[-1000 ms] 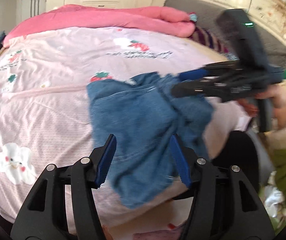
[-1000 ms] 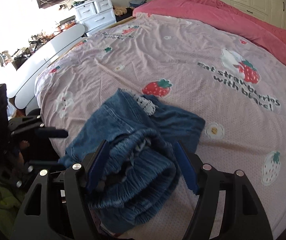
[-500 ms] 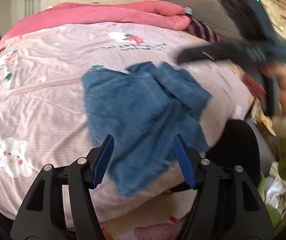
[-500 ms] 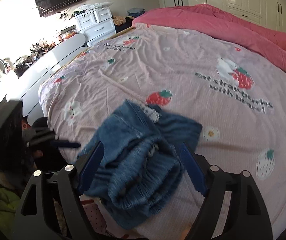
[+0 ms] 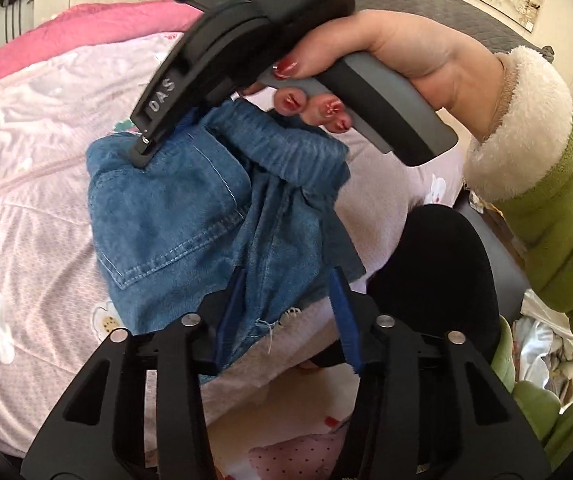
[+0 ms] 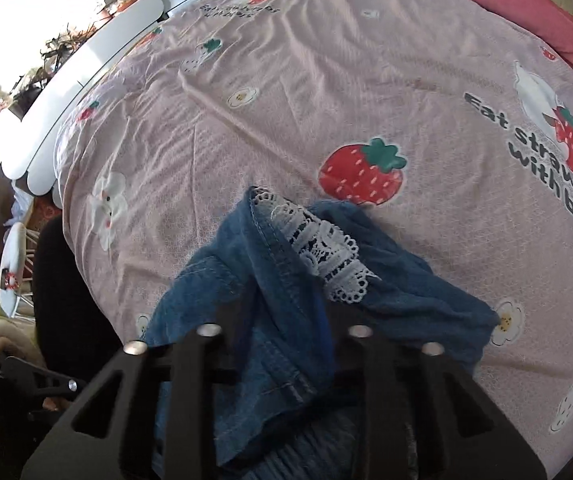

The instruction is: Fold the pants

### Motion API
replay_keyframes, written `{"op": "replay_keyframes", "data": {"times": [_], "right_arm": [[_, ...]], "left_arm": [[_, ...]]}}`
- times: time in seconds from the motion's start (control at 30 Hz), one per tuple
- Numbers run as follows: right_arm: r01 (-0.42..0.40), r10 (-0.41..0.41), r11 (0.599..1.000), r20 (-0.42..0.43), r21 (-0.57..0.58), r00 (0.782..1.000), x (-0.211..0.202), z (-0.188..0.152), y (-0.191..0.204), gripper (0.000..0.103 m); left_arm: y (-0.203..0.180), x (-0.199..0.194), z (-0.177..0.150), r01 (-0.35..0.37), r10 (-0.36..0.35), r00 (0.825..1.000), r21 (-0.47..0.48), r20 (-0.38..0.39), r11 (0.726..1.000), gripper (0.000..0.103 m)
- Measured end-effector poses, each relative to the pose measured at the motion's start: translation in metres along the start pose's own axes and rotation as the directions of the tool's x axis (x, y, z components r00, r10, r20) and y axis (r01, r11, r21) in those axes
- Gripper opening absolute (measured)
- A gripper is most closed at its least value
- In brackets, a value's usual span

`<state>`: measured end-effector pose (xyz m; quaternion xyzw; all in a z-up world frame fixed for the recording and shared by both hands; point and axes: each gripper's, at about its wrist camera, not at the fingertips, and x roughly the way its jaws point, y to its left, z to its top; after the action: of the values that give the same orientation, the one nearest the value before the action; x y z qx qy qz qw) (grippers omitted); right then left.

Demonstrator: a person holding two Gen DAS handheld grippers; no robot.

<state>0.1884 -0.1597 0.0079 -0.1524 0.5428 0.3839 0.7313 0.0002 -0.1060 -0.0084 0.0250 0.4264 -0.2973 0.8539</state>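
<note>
Garment: denim pants (image 5: 174, 216), crumpled in a heap on the pink strawberry-print bed sheet (image 6: 326, 80), at the near edge of the bed beside the person; one hem overhangs that edge.
Right tool (image 6: 318, 320): jaws have just been closing and now pinch denim beside the white lace trim (image 6: 322, 248), near the elastic waistband (image 5: 286, 152); grip probably taken to lift and spread the heap.
Right hand (image 5: 386, 40): wraps the tool handle, trigger squeezed, green sleeve with fleece cuff (image 5: 526, 128) behind it.
Left tool (image 5: 286, 312): jaws have just been narrowing but stand apart, straddling the frayed hem (image 5: 270, 320) without pressing it; likely positioned for a second hold.
Step in hand: securing two ends so the pants can be laid flat before folding.
</note>
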Motion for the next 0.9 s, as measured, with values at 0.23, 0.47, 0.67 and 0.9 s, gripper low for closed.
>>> {"op": "replay_keyframes", "data": {"times": [0.23,0.47,0.67,0.9], "right_arm": [[0.031,-0.031,0.999,0.042,-0.014,0.999,0.004,0.014,0.005,0.004],[0.039,-0.040,0.999,0.059,0.014,0.997,0.016,0.023,0.001,0.004],[0.024,-0.026,0.999,0.068,0.029,0.997,0.017,0.021,-0.001,0.004],[-0.063,0.038,0.994,0.250,0.092,0.967,-0.041,-0.006,-0.007,0.027]], "left_arm": [[-0.003,0.004,-0.003,-0.009,0.009,1.000,0.004,-0.003,1.000,0.034],[-0.005,0.011,-0.005,-0.019,0.019,1.000,0.002,-0.013,1.000,0.034],[-0.008,0.016,-0.006,-0.025,0.025,0.999,0.014,-0.024,1.000,0.034],[-0.001,0.007,-0.005,0.016,-0.016,1.000,-0.029,-0.011,0.999,0.041]]}}
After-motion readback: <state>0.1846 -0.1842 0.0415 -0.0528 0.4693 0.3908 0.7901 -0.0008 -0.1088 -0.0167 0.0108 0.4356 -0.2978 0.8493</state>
